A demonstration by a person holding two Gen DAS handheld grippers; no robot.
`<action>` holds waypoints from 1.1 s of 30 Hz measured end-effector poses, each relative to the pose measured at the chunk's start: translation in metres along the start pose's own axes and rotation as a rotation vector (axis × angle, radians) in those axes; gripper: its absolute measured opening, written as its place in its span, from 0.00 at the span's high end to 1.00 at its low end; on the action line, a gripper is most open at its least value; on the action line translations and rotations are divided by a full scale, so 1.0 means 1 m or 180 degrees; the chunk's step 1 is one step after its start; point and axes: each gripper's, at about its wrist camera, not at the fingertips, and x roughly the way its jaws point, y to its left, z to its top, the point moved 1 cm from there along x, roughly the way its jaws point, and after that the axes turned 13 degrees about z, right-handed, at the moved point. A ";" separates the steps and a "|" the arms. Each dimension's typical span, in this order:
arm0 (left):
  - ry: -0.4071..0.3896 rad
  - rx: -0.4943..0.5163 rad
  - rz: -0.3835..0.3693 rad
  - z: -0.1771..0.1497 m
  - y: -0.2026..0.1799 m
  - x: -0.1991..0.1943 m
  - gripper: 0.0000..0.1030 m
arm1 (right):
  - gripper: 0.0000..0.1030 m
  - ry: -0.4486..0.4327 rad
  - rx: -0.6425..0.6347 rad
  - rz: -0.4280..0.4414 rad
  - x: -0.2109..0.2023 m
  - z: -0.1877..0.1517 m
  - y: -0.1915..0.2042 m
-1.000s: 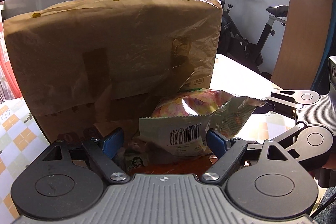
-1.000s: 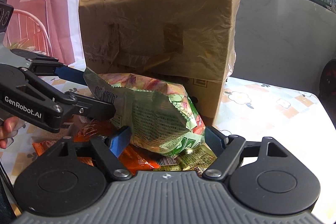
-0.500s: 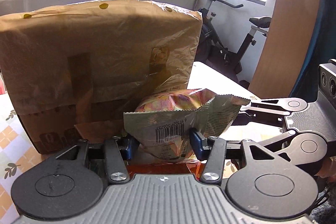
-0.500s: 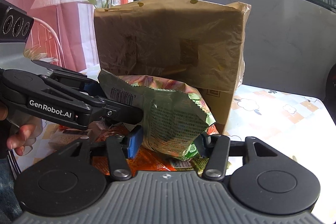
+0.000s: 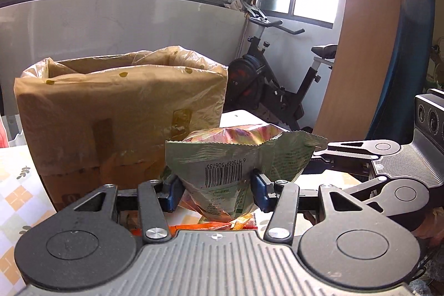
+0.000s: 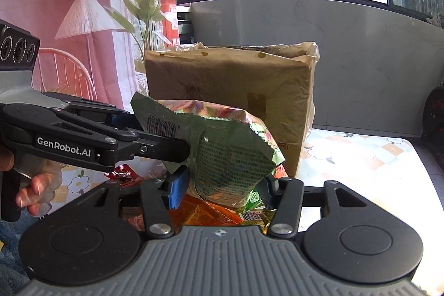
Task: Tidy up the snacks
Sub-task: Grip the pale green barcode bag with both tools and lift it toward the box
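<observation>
Snack bag (image 5: 236,157) is clamped from both sides: left gripper (image 5: 216,185) is pinched on its barcode end, jaws partly closed, blue pads pressed into the foil. Right gripper (image 6: 222,186) is closed on the other end (image 6: 230,157), jaws likewise partway in. Bag is held clear of the table (image 6: 360,157), just near of the box (image 5: 119,113), which is lined with a plastic film and open at the top. More snack packs (image 6: 205,215) are seen lying on the table under the bag. A hand (image 6: 36,185) is seen on the left gripper's handle.
</observation>
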 end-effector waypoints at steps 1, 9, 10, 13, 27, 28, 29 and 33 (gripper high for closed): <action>-0.0028 -0.0020 -0.0002 0.005 0.001 -0.005 0.48 | 0.47 -0.0021 -0.0019 -0.0002 -0.003 0.005 0.002; -0.0302 -0.0094 0.0036 0.055 0.013 -0.039 0.48 | 0.47 -0.0265 -0.0104 0.0069 -0.022 0.062 0.019; -0.0342 -0.0080 0.0061 0.063 0.014 -0.045 0.48 | 0.47 -0.0298 -0.0103 0.0092 -0.022 0.070 0.021; -0.0441 -0.0090 0.0121 0.083 0.019 -0.052 0.48 | 0.47 -0.0380 -0.0121 0.0166 -0.019 0.096 0.024; -0.0580 -0.0318 0.0355 0.140 0.064 -0.048 0.46 | 0.47 -0.0511 -0.0378 0.0410 0.038 0.189 0.015; -0.0556 -0.0342 0.0370 0.143 0.066 -0.042 0.46 | 0.47 -0.0492 -0.0393 0.0398 0.045 0.193 0.013; -0.0541 -0.0353 0.0381 0.144 0.068 -0.038 0.46 | 0.47 -0.0472 -0.0400 0.0385 0.052 0.196 0.011; -0.0436 -0.0409 0.0439 0.148 0.078 -0.020 0.46 | 0.47 -0.0384 -0.0321 0.0402 0.076 0.200 -0.006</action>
